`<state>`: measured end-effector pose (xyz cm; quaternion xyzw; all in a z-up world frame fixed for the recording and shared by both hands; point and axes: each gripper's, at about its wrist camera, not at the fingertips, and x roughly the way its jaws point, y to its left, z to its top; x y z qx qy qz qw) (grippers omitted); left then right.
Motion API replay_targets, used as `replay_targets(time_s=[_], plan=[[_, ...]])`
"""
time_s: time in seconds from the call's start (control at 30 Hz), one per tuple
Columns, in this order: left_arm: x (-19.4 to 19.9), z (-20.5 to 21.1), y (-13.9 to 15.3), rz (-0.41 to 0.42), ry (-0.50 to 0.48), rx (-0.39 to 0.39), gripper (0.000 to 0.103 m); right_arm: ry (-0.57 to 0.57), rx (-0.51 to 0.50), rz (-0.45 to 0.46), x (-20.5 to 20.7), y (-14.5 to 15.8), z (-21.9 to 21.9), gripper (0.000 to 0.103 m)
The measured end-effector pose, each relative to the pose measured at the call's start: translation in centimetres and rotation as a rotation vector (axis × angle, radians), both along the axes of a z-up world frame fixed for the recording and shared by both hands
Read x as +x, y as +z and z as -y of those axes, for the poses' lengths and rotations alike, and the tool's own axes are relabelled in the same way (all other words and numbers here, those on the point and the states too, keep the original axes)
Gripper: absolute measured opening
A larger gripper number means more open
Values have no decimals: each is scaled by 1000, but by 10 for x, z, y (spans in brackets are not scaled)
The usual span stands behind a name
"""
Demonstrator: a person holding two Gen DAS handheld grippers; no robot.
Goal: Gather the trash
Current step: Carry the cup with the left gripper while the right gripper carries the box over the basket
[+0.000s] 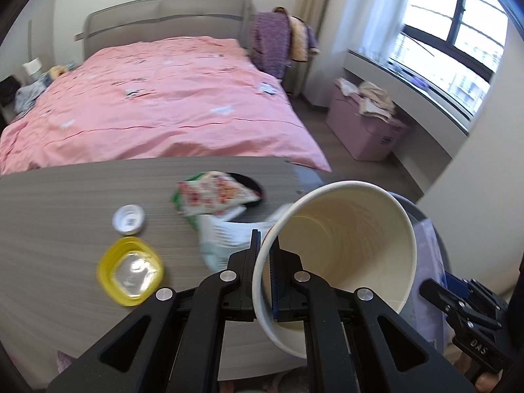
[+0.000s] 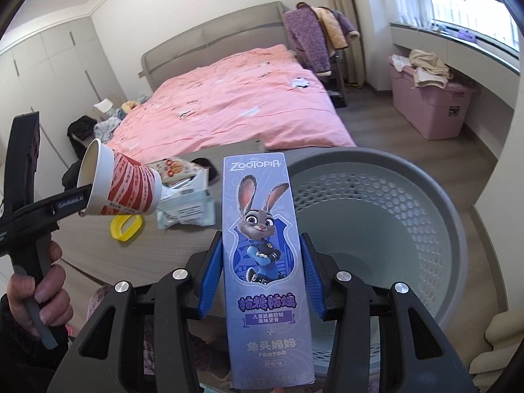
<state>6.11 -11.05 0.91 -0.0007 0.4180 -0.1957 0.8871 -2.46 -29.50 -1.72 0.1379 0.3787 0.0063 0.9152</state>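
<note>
My left gripper (image 1: 266, 252) is shut on the rim of a white paper cup (image 1: 344, 245), held tilted above the table's right end; from the right wrist view the cup (image 2: 124, 183) shows a red printed side. My right gripper (image 2: 262, 262) is shut on a purple Zootopia toothpaste box (image 2: 262, 262), held beside the grey perforated bin (image 2: 393, 216). The right gripper also shows at the lower right of the left wrist view (image 1: 465, 308). On the table lie a yellow lid (image 1: 131, 270), a small white lid (image 1: 128, 218), a snack packet (image 1: 213, 196) and a white wipes pack (image 1: 226, 239).
The grey wood table (image 1: 65, 203) stands at the foot of a bed with a pink cover (image 1: 157, 98). A black dish (image 1: 252, 185) lies under the snack packet. A pink storage box (image 2: 432, 104) with clothes sits under the window. A chair with clothes (image 2: 314, 39) stands by the bed.
</note>
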Motion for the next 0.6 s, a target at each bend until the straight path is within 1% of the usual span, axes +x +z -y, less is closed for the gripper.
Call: replay_targets(time_s=[0.17, 0.37, 0.47, 0.6], plan=[[-10, 56, -7, 0, -130, 32, 5, -86, -7, 2, -12, -4, 31, 44], [-14, 110, -24, -34, -251, 69, 5, -145, -9, -4, -22, -7, 56, 44], [-18, 131, -32, -52, -296, 86, 5, -170, 1, -10, -24, -11, 65, 44], [-20, 149, -43, -72, -326, 108, 5, -188, 14, -16, -24, -15, 76, 44]])
